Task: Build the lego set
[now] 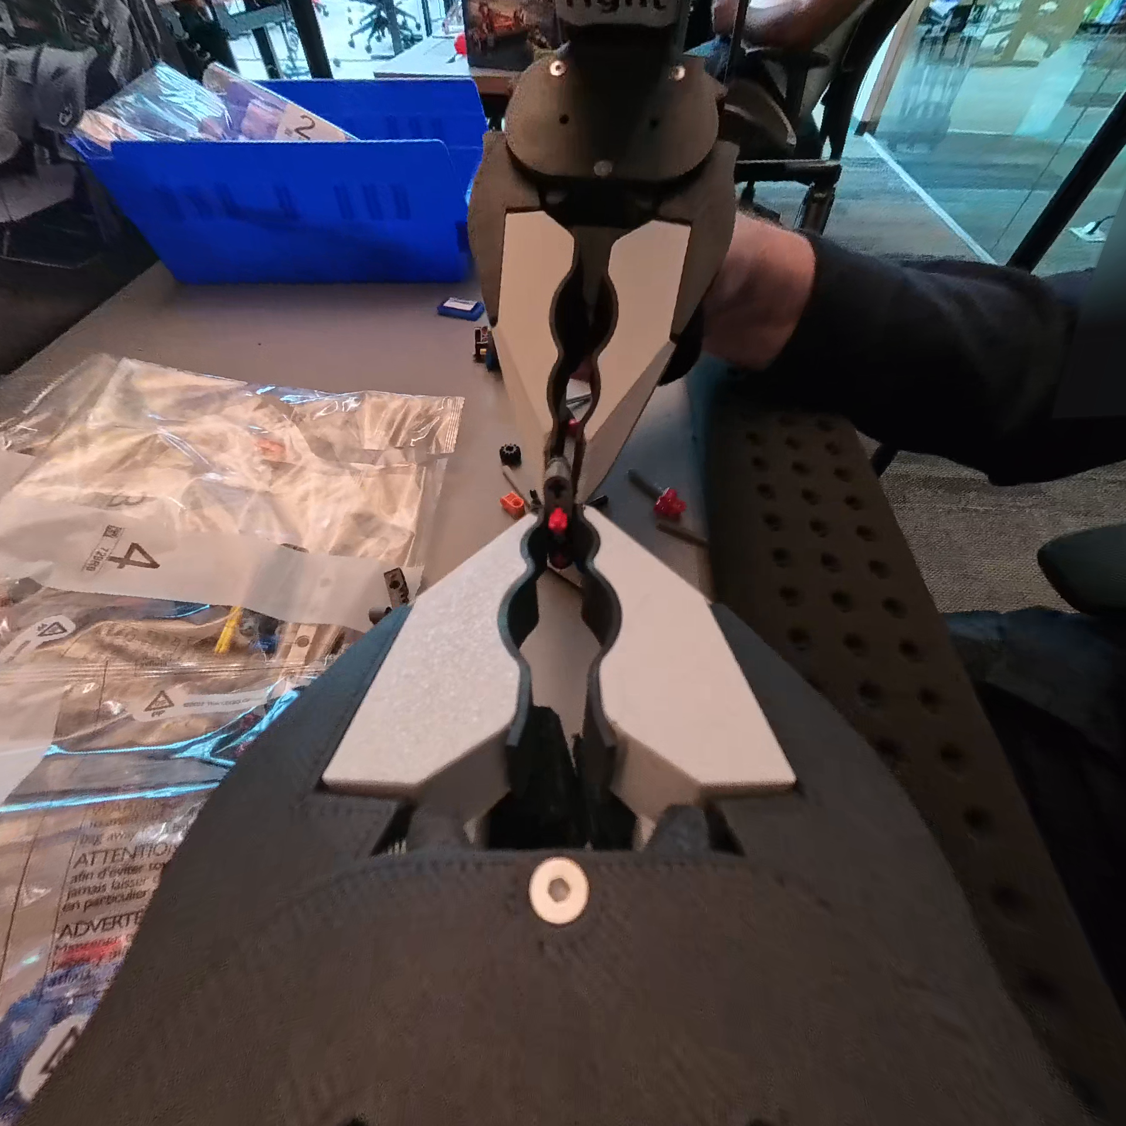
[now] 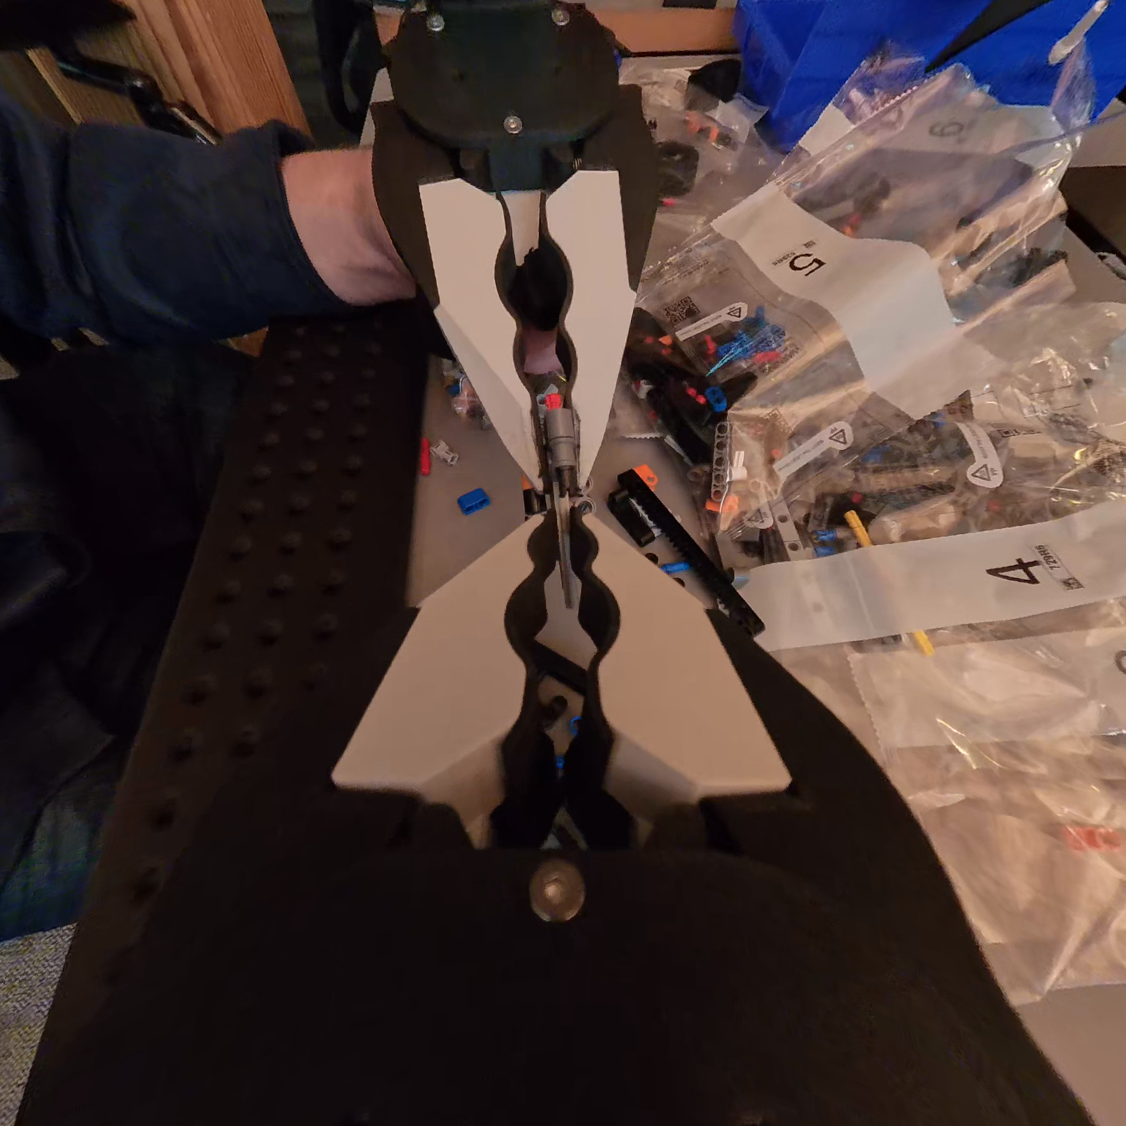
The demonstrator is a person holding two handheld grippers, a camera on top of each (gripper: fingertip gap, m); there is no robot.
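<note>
My left gripper (image 1: 557,525) and my right gripper (image 2: 562,518) meet tip to tip above the grey table (image 1: 365,341), and both are shut on one small lego assembly (image 1: 557,487). The assembly is a grey cylindrical connector (image 2: 560,435) on a thin dark axle (image 2: 568,560) with red pins (image 1: 555,521). In the left wrist view the right gripper (image 1: 570,487) comes down from the top. In the right wrist view the left gripper (image 2: 557,481) does the same. How the parts join is hidden between the fingers.
Clear bags of lego parts (image 1: 201,487) cover the table, also in the right wrist view (image 2: 883,426). A blue bin (image 1: 286,213) stands at the back. Loose pieces lie below: an orange piece (image 1: 512,502), a red piece (image 1: 669,502), a black toothed beam (image 2: 676,548), a blue piece (image 2: 474,502). A black perforated panel (image 1: 853,609) borders the table. Both grippers' tips are roughly 11 centimeters from the blue piece (image 2: 474,502).
</note>
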